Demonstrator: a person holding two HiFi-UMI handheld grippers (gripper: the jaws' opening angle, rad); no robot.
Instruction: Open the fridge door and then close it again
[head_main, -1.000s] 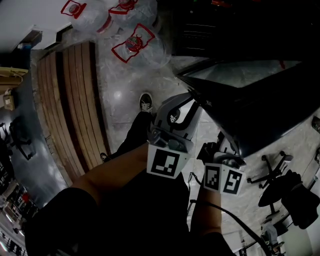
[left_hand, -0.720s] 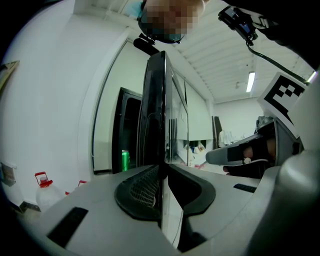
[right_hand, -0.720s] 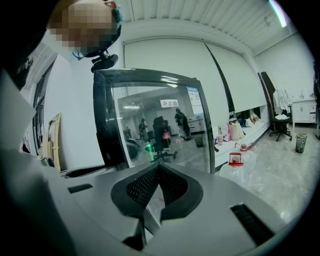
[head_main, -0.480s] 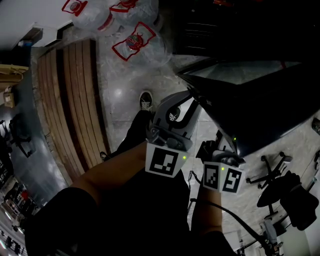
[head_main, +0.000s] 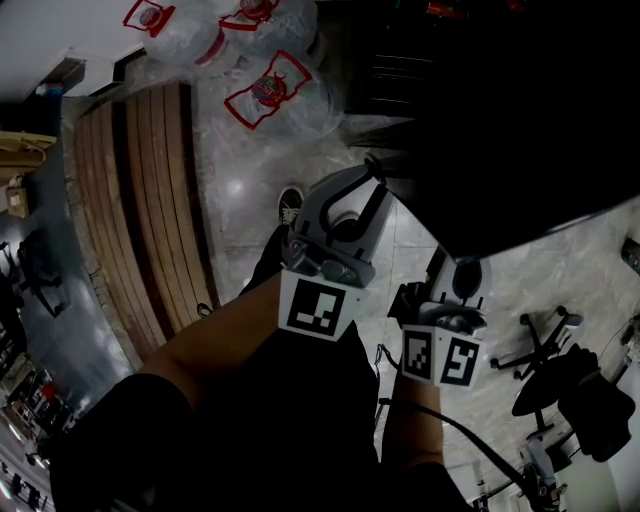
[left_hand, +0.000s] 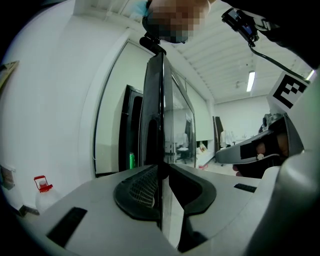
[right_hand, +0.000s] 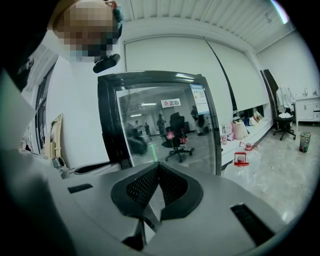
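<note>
Fridge door (left_hand: 152, 115) has swung, upright edge pinched in the left hand-held gripper (left_hand: 161, 176). Right hand-held gripper (right_hand: 158, 172) faces it, shut, empty.

Glossy floor (head_main: 240, 190) with water jugs (head_main: 285, 95), office chair (head_main: 555, 385)

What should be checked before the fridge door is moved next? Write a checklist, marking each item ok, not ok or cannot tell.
1. Left gripper clamped on the fridge door edge: ok.
2. Right gripper shut and empty: ok.
3. How far the door stands open: cannot tell.
4. Person's shoe clear of the door's swing: cannot tell.
5. Water bottles apart from both grippers: ok.
</note>
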